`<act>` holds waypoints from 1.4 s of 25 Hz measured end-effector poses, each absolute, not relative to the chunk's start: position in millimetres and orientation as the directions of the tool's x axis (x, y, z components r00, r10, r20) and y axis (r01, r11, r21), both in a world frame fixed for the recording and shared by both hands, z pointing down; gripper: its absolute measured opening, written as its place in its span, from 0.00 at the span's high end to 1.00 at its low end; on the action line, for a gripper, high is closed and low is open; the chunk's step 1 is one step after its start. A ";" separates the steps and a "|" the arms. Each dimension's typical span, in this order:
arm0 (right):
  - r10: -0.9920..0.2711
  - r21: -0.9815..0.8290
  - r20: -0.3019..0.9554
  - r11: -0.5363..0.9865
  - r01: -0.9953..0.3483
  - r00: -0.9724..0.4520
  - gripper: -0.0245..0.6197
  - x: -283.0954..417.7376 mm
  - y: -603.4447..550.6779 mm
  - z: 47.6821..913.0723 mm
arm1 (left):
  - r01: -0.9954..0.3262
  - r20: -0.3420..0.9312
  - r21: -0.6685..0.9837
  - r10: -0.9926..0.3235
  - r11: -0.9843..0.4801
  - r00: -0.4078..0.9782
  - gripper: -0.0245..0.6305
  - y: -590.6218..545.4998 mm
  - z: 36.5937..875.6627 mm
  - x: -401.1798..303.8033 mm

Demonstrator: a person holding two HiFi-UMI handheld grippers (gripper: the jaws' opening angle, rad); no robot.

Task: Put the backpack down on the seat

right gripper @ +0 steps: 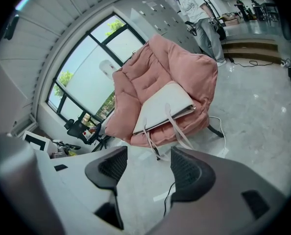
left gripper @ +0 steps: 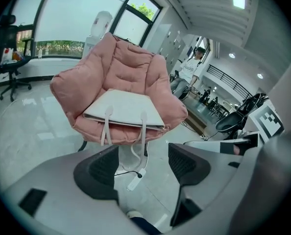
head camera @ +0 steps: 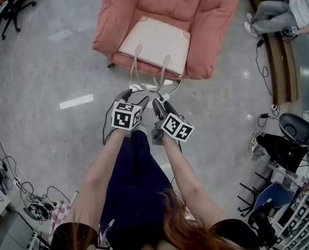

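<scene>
Cream flat backpack [head camera: 155, 43] rests on the pink cushioned seat [head camera: 202, 61]; left gripper [head camera: 134, 99] and right gripper [head camera: 163, 107] fingers released, empty; we should avoid snagging its straps [head camera: 137, 66]

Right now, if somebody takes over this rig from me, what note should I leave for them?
Left gripper: open, empty, short of the chair.
Right gripper: open, empty, beside the left one.
The cream backpack lies flat on the seat of the pink armchair; its two straps hang over the front edge.
Done: the backpack is on the seat, and neither gripper holds it.
Left: nothing that I can see.
</scene>
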State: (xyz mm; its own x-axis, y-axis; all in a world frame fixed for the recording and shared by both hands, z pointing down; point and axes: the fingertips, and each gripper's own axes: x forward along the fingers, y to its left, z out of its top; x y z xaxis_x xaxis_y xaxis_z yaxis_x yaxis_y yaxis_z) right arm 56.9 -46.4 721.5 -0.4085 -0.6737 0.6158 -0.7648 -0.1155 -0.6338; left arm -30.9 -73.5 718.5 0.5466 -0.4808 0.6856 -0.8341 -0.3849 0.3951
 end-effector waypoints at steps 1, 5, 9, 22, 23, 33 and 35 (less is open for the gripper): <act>-0.681 -0.636 0.609 -0.114 -0.763 -0.407 0.54 59.0 -46.5 715.4 | -0.832 0.679 0.387 -0.487 -0.398 0.549 0.49 -75.5 711.1 -29.2; -0.709 -0.643 0.585 -0.110 -0.758 -0.393 0.54 69.3 -47.8 692.3 | -0.827 0.655 0.346 -0.516 -0.444 0.552 0.49 -85.2 682.4 -24.8; -0.745 -0.677 0.553 -0.142 -0.722 -0.372 0.54 80.7 -52.3 663.8 | -0.827 0.642 0.318 -0.537 -0.463 0.547 0.49 -91.3 657.6 -21.9; -0.895 -0.671 0.326 0.007 -0.742 -0.303 0.54 110.8 -52.2 530.5 | -0.768 0.501 0.296 -0.592 -0.568 0.631 0.49 -73.2 542.5 5.4; -0.901 -0.662 0.301 0.037 -0.748 -0.311 0.54 111.4 -48.7 519.1 | -0.757 0.482 0.294 -0.594 -0.583 0.644 0.49 -69.5 531.6 8.2; -0.914 -0.630 0.185 0.173 -0.757 -0.362 0.54 118.6 2.2 445.9 | -0.669 0.322 0.275 -0.589 -0.691 0.741 0.50 -23.5 442.1 31.8; -0.916 -0.612 0.178 0.183 -0.769 -0.359 0.55 119.0 9.1 434.6 | -0.659 0.304 0.262 -0.587 -0.705 0.750 0.50 -15.8 430.2 32.4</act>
State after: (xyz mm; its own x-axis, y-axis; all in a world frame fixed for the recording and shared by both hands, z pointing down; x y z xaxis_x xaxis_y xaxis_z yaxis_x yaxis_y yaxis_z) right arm 119.0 9.1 434.6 -0.3594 -0.9161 0.1778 -0.7693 0.1830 -0.6121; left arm 32.4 -15.8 430.2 0.7500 -0.5873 0.3043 -0.6587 -0.7052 0.2623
